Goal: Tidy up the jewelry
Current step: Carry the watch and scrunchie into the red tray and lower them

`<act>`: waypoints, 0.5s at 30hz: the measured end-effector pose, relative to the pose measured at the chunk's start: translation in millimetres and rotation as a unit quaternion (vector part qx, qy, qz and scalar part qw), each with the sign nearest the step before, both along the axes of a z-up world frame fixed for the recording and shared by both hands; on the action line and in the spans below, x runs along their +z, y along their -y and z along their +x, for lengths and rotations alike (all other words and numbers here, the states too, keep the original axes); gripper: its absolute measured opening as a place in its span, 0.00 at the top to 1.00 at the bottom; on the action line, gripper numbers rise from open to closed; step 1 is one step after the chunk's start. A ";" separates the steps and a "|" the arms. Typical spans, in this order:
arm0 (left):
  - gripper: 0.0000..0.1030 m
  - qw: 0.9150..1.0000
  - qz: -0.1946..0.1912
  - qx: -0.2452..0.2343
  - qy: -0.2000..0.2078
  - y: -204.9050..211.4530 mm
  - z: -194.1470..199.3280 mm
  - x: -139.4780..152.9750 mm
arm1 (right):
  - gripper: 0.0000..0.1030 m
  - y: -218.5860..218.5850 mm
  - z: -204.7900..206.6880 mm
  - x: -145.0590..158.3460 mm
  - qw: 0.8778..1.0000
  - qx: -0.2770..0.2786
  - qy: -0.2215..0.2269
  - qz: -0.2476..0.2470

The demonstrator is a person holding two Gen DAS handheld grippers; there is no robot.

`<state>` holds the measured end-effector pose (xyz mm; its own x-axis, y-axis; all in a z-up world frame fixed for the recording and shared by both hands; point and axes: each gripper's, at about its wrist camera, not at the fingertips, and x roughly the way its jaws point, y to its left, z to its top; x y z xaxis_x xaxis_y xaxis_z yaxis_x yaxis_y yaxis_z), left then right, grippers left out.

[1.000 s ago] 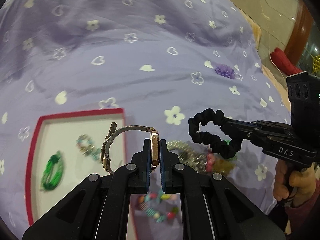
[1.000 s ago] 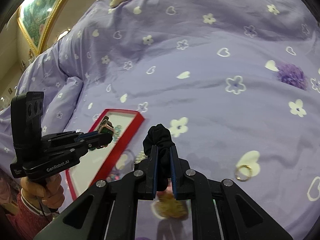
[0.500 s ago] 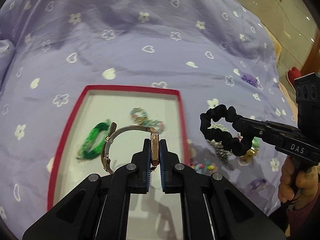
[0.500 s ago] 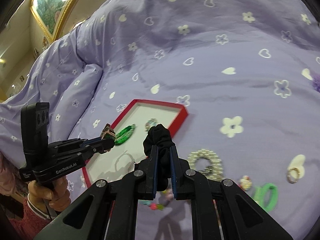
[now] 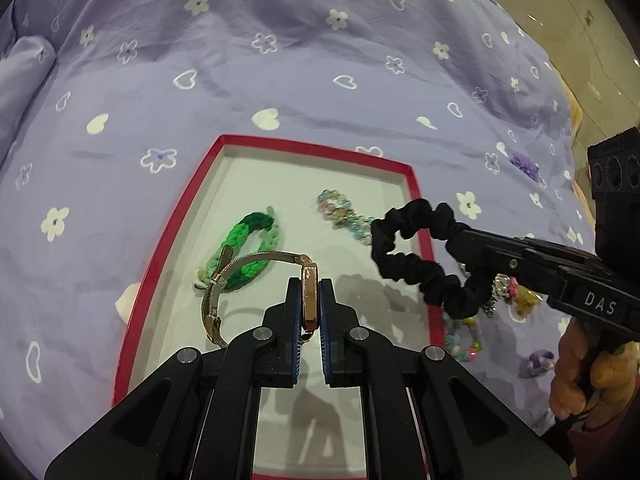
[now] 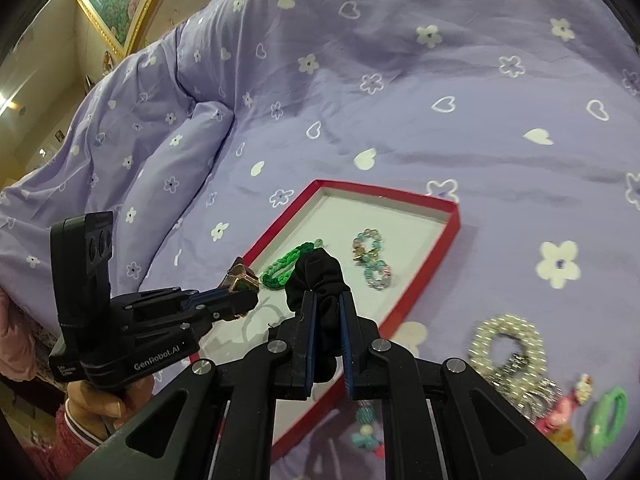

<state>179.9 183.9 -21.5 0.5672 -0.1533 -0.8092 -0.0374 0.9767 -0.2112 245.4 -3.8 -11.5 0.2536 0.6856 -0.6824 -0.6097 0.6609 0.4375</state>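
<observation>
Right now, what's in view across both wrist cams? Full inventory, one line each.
red-rimmed white tray: 1, on the bedspread.
green braided bracelet: 1, lying in tray.
pastel glass-bead bracelet: 1, lying in tray.
gold mesh-band watch: 1, held above tray.
black fabric scrunchie: 1, held over tray's right rim.
pearl bead bracelet: 1, white, on bedspread right of tray.
green plastic ring: 1, on bedspread, far right.
purple floral bedspread: 1, under everything.
gold-framed picture: 1, on wall.
left gripper: shut on the watch.
right gripper: shut on the scrunchie.
</observation>
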 end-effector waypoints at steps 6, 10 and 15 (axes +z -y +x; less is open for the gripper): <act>0.94 1.000 0.000 -0.001 -0.017 -7.0 13.7 -17.2 | 0.90 -21.5 10.7 -17.3 1.000 0.005 -0.011 -0.015; 0.94 1.000 0.004 -0.004 -0.031 -8.8 24.5 -29.3 | 0.90 -29.9 21.9 -31.1 0.999 0.002 -0.018 -0.035; 0.93 0.999 0.018 -0.006 -0.044 -6.5 33.0 -40.4 | 0.90 -35.6 27.7 -43.2 0.998 0.004 -0.020 -0.062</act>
